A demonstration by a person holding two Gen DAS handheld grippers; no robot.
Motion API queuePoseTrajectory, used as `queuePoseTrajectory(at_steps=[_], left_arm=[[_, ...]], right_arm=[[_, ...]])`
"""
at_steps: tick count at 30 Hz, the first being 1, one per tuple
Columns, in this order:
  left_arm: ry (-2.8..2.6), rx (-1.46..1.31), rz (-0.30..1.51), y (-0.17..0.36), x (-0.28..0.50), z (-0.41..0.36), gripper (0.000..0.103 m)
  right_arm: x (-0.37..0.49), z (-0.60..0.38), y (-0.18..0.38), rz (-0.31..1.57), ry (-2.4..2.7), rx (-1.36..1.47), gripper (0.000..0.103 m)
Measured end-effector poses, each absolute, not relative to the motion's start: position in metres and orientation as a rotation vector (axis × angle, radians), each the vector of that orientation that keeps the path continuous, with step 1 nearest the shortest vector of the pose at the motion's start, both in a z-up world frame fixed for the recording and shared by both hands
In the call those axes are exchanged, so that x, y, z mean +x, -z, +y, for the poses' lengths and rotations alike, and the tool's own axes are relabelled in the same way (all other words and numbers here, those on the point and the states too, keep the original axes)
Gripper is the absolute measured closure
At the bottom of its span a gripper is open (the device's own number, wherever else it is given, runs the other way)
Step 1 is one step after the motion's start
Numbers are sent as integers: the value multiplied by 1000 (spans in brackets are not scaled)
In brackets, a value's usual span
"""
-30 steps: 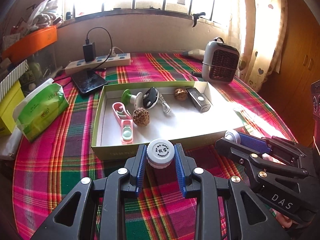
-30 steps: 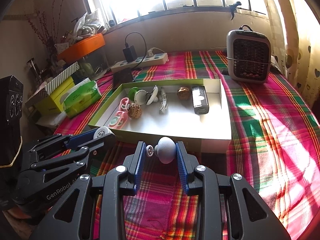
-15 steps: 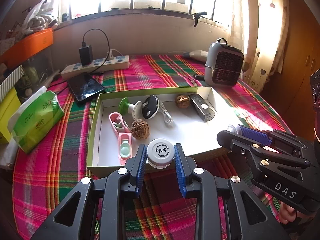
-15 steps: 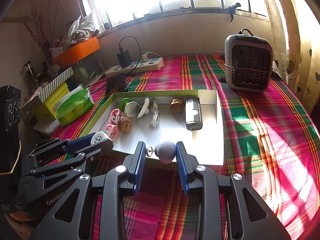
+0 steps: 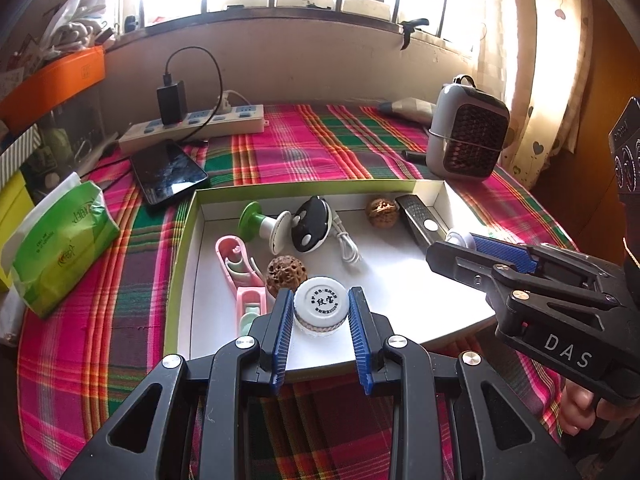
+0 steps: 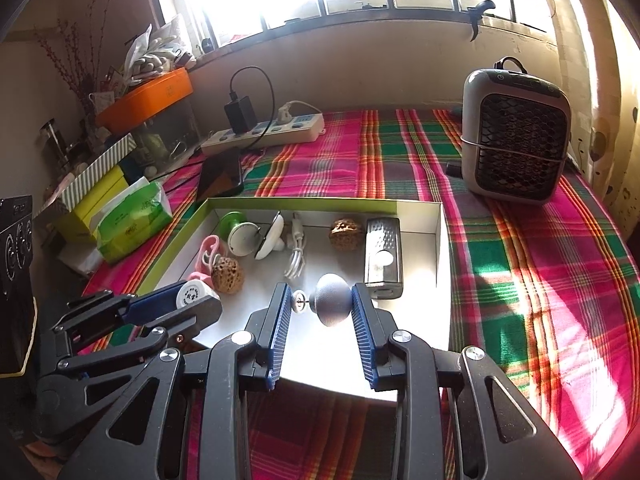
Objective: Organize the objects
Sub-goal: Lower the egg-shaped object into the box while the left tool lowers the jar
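Observation:
My left gripper (image 5: 320, 312) is shut on a small white round jar (image 5: 320, 309) with a printed lid, held over the near end of the green-edged box (image 5: 182, 248). My right gripper (image 6: 320, 306) is shut on a grey-blue knob with a small metal pin (image 6: 330, 305), above the box's white floor (image 6: 416, 332). Each gripper shows in the other view: the right gripper (image 5: 464, 246) beside the box's right side, the left gripper (image 6: 188, 300) with the white jar (image 6: 192, 295) at the box's left side. Inside the box lie two walnuts (image 5: 286, 272), pink clips (image 5: 236, 264), a green-and-white suction piece (image 5: 260, 224), a black-and-white device with cable (image 5: 312, 228) and a dark remote-like block (image 6: 382, 256).
A small grey heater (image 6: 516, 136) stands at the back right on the plaid cloth. A power strip with charger (image 5: 196, 124), a dark phone (image 5: 168, 170) and a green tissue pack (image 5: 60, 240) lie left of the box. Boxes and an orange bin (image 6: 144, 94) crowd the far left.
Both grippers have moved forward with their loads, from the box's near wall to over its white floor. The box and its contents now look closer and larger.

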State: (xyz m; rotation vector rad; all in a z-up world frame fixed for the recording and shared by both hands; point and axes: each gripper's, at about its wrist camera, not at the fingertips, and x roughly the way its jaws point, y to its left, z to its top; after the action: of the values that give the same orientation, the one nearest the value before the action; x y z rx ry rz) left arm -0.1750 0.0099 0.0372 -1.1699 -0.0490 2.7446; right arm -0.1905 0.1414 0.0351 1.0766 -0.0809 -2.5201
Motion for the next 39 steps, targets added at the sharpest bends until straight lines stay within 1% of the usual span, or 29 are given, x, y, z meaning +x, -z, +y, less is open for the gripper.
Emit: queuePoseTrajectory(at_steps=[15,27,39], left_arm=[[-2726,-1219,-32,-23,-190,14,77],[-2719,-1236,-22,-19,-194,16,77],[-2719,-1241,-33,-18,-195,14,77]], right_arm=[[-231,132,-22,-75,2468,1157,71],[-244,123,-14,-19,2445,1191,71],[-249,119,-8,-9,2432,1213,70]])
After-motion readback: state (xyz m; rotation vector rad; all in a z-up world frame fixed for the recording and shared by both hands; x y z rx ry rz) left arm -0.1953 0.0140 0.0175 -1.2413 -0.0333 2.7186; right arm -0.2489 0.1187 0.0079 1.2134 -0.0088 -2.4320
